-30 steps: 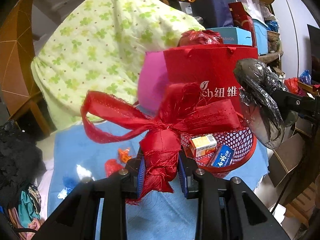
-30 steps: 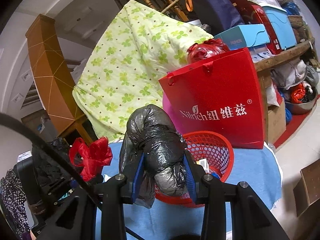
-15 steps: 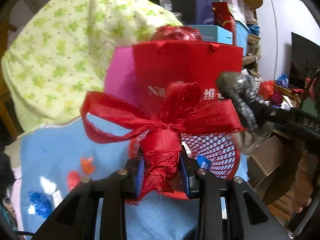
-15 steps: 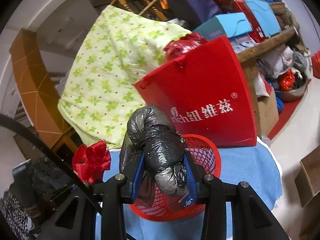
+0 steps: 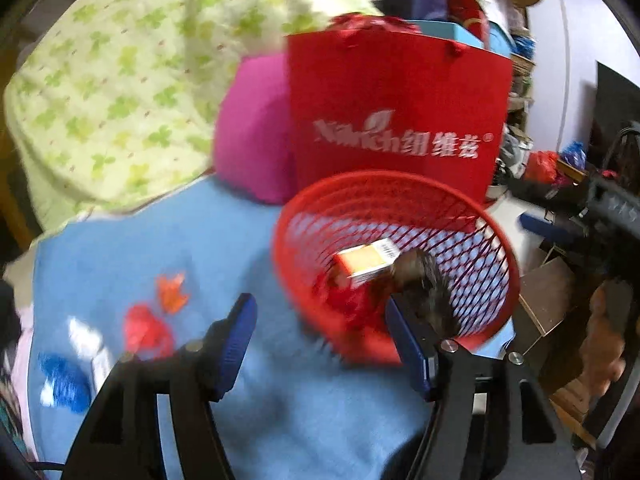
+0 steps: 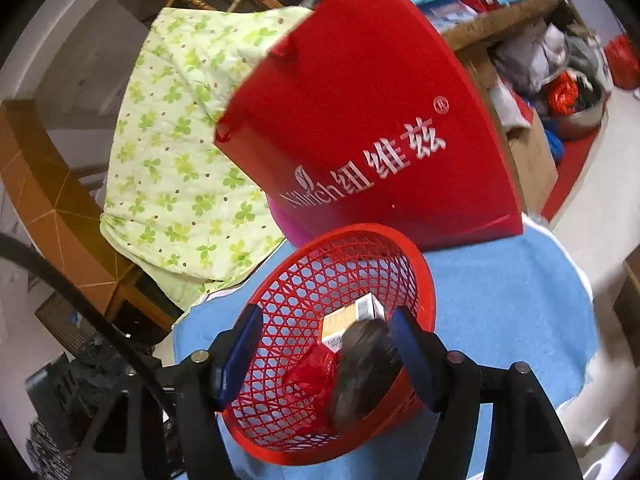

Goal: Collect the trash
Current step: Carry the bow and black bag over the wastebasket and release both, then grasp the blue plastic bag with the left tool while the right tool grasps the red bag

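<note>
A red mesh basket [image 5: 394, 178] [image 6: 424, 276] stands on the blue cloth [image 5: 168, 236]. Both grippers hang over it, jaws opening. My left gripper [image 5: 322, 344] is open, and the red ribbon bow [image 5: 352, 312] is a blur dropping from it into the basket. My right gripper [image 6: 326, 356] is open too. The black plastic bag [image 6: 364, 364] [image 5: 424, 288] falls close by its right finger, beside the red ribbon bow [image 6: 310, 372]. An orange-and-white box [image 5: 366, 260] [image 6: 352, 318] lies in the basket. Orange [image 5: 172, 288], red [image 5: 146, 330], white [image 5: 86, 336] and blue [image 5: 60, 380] scraps lie on the cloth to the left.
A red paper bag [image 5: 400, 120] [image 6: 360, 120] stands right behind the basket, with a pink cushion [image 5: 252, 132] and a green clover quilt [image 5: 120, 80] to its left. The cloth's right edge [image 6: 576, 300] drops to the floor, where boxes and clutter [image 6: 536, 160] stand.
Both grippers sank toward the basket and opened. The red ribbon bow left the left gripper and the black bag left the right one; both are dropping into the basket.
</note>
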